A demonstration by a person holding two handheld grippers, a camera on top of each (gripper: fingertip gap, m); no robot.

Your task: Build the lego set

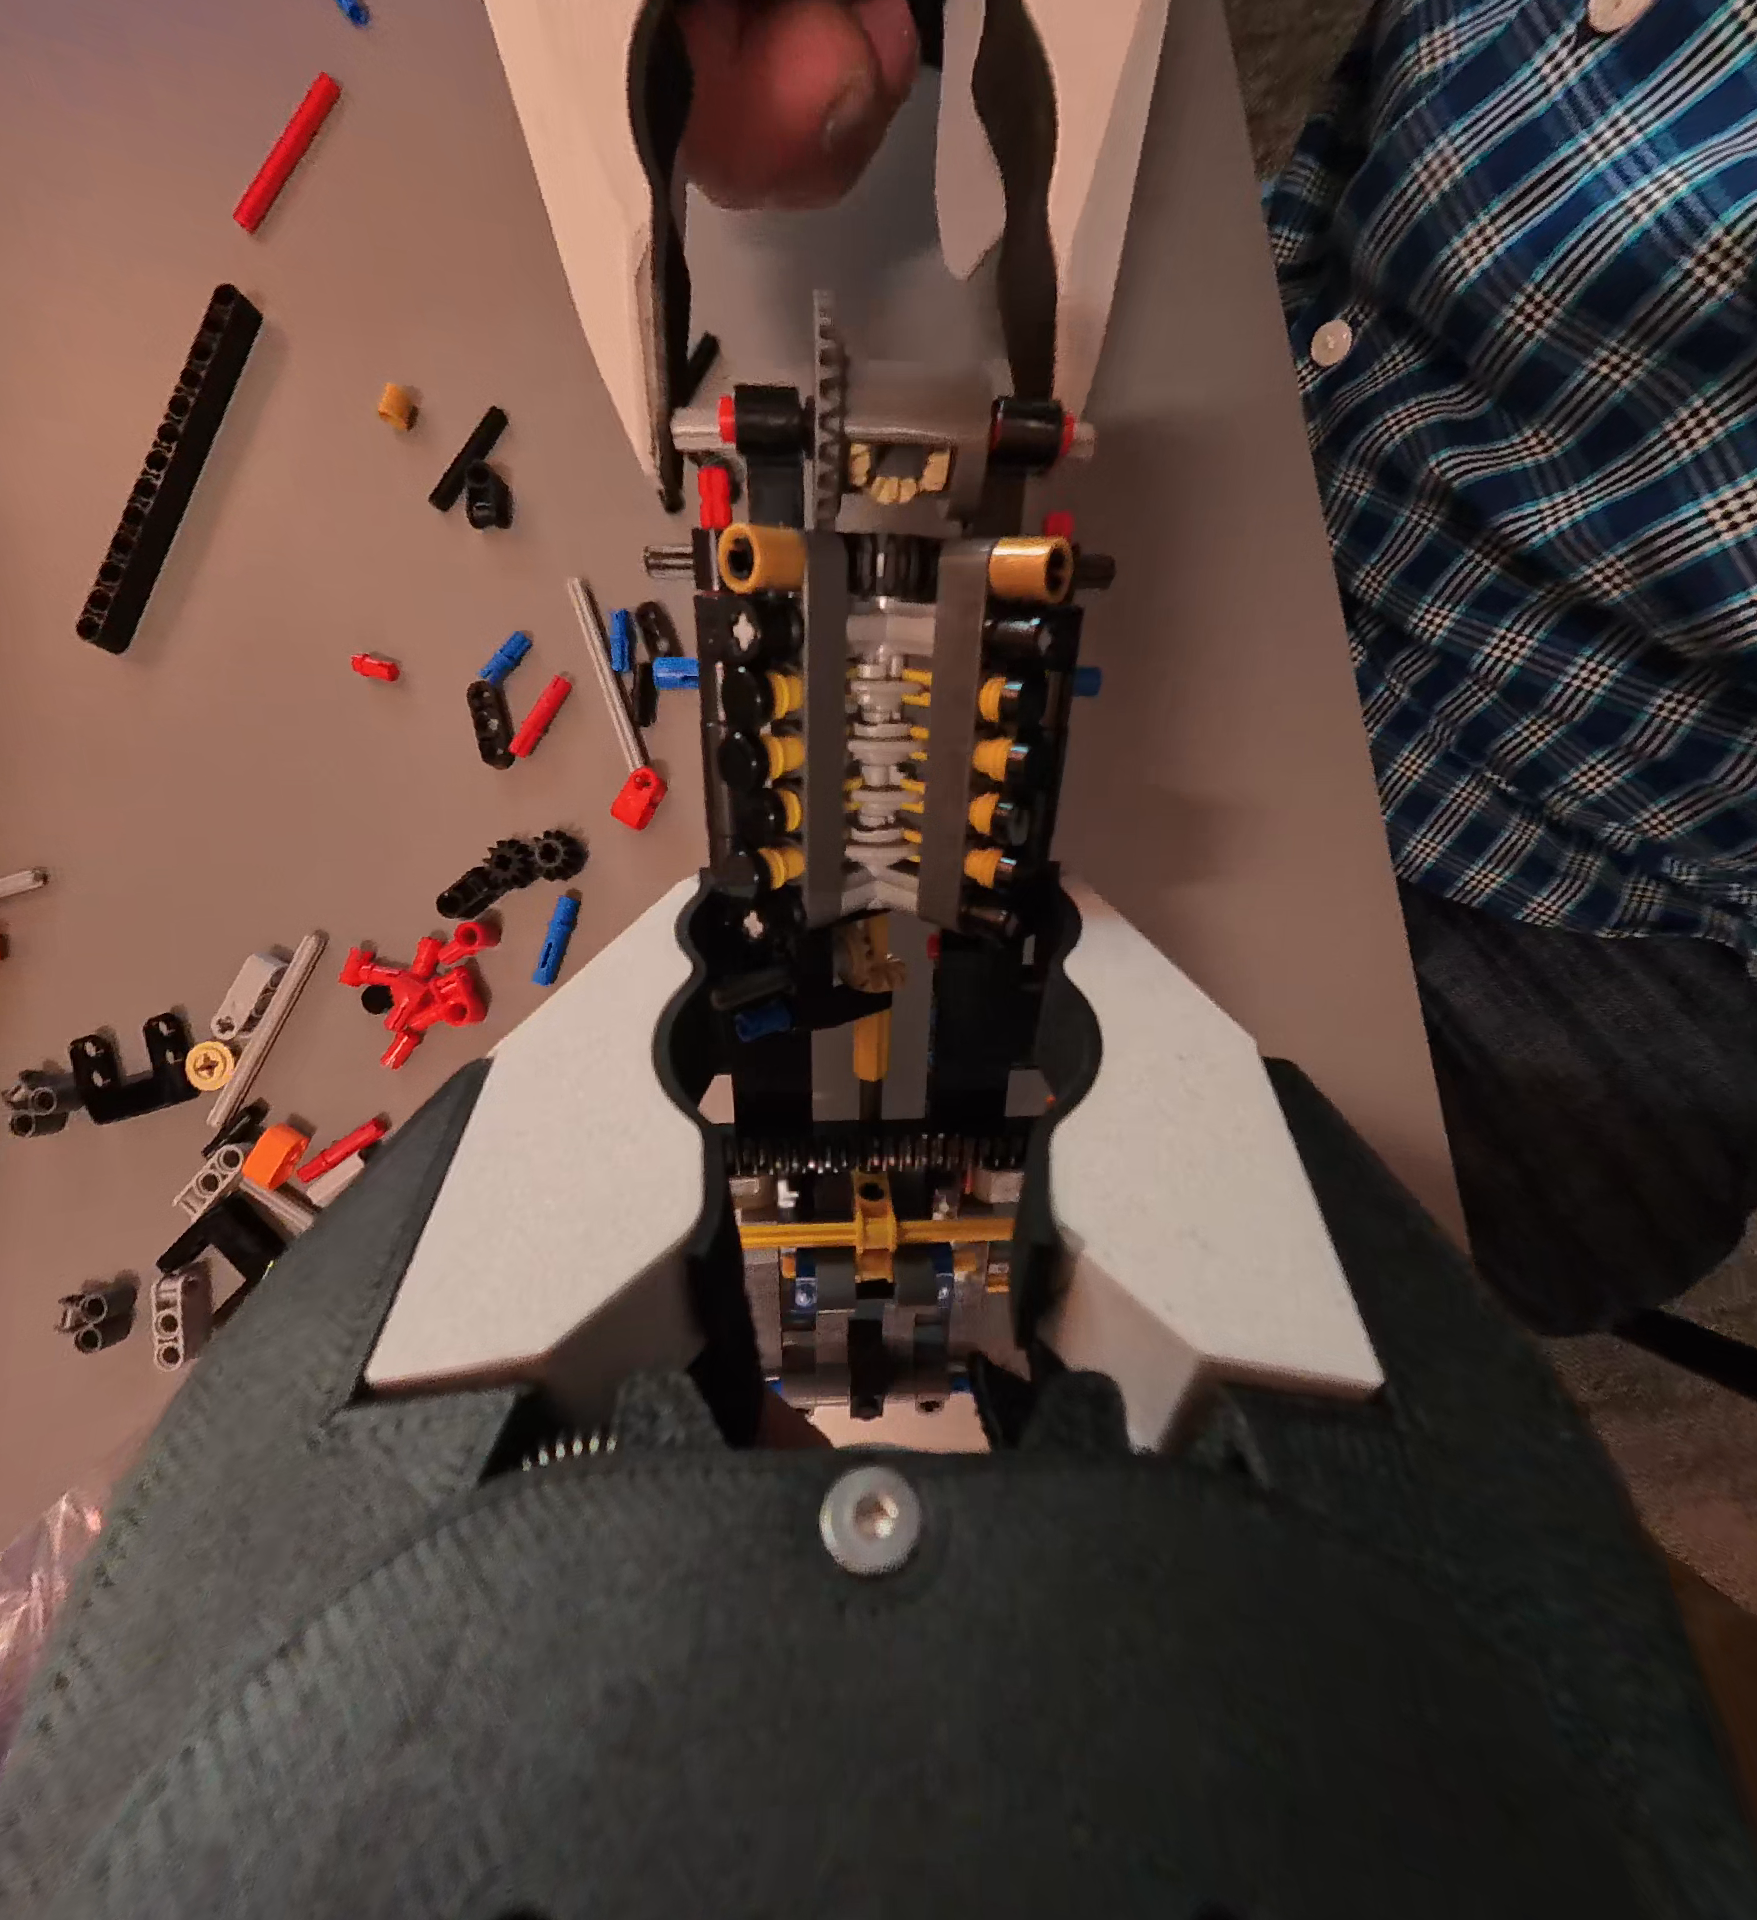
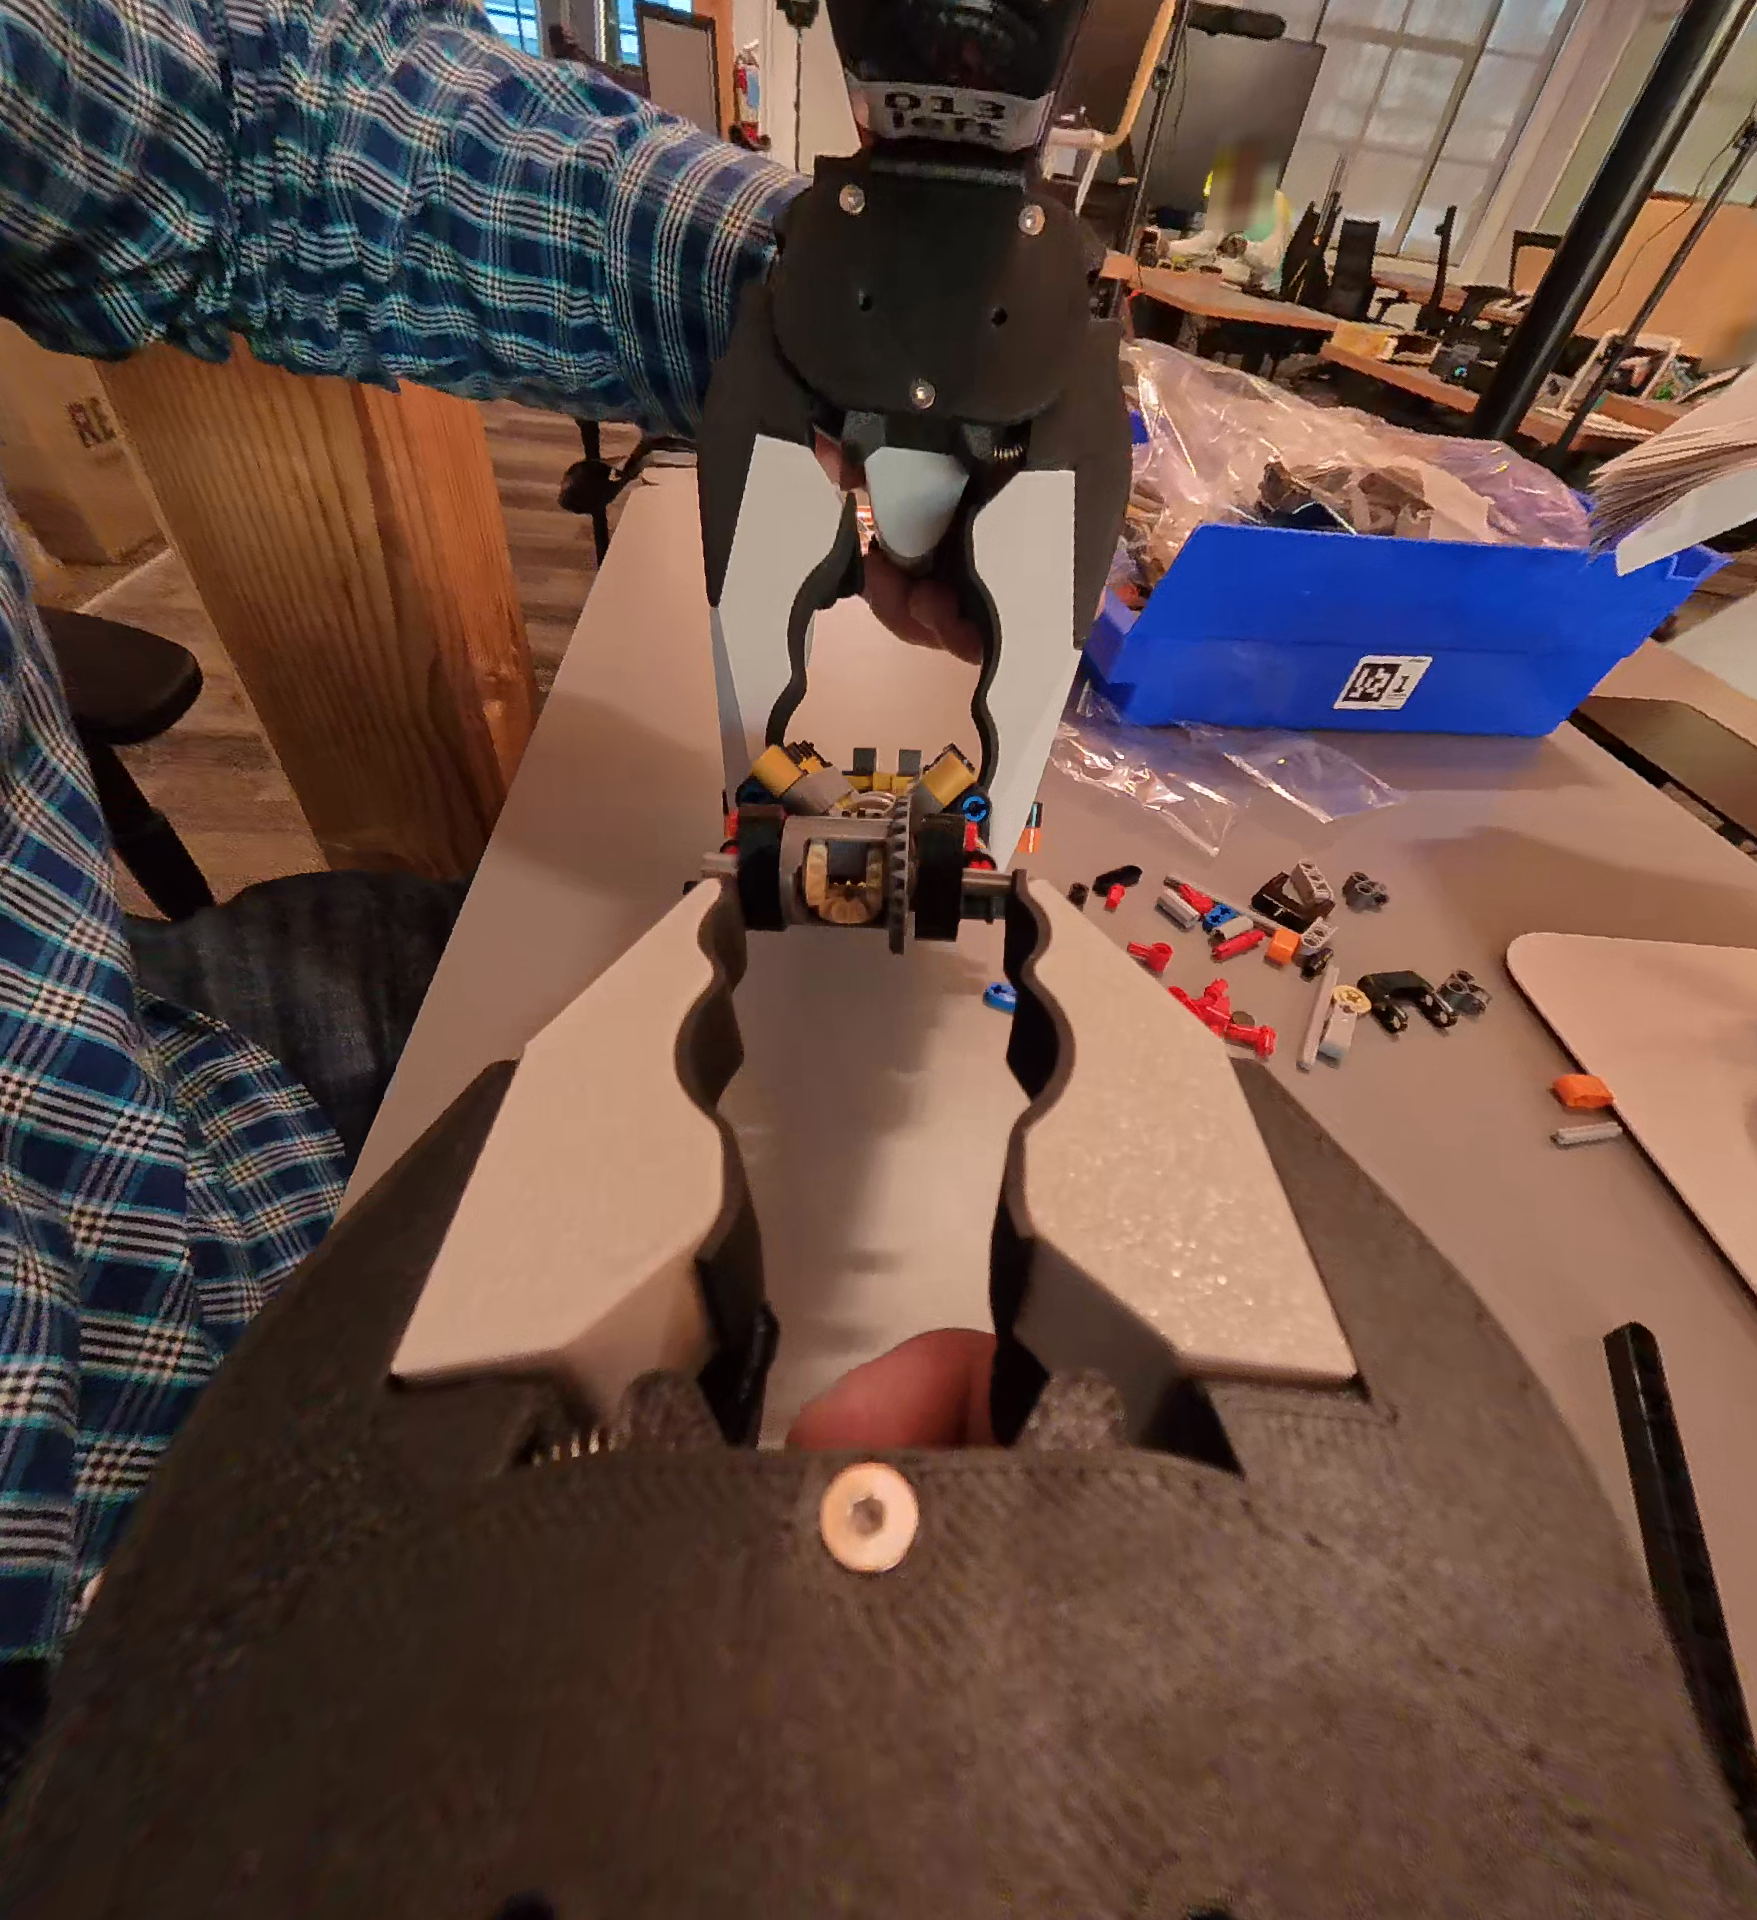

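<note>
A long Lego assembly (image 1: 884,727) with a black frame, yellow pistons, a grey crankshaft and a grey differential gear at its far end is held above the grey table (image 1: 334,748). My left gripper (image 1: 879,904) is shut on its near part, one finger on each side. My right gripper (image 1: 869,447) comes in from the opposite end, its fingertips against the two ends of the differential axle. In the right wrist view my right gripper (image 2: 869,894) pinches that axle on the assembly (image 2: 843,873), and the left gripper (image 2: 874,800) holds it from behind.
Loose parts lie on the table to the left: a long black beam (image 1: 167,468), a red axle (image 1: 287,151), a red connector cluster (image 1: 417,987). A blue bin (image 2: 1373,623), plastic bags (image 2: 1269,457) and a white board (image 2: 1684,1039) sit to the right. A person's plaid sleeve (image 2: 334,208) is close. The tips of one gripper are about 6 cm away from the tips of the other. Both grippers' tips are roughly 20 cm from the long black beam (image 1: 167,468). It is also in sight in the right wrist view (image 2: 1657,1513).
</note>
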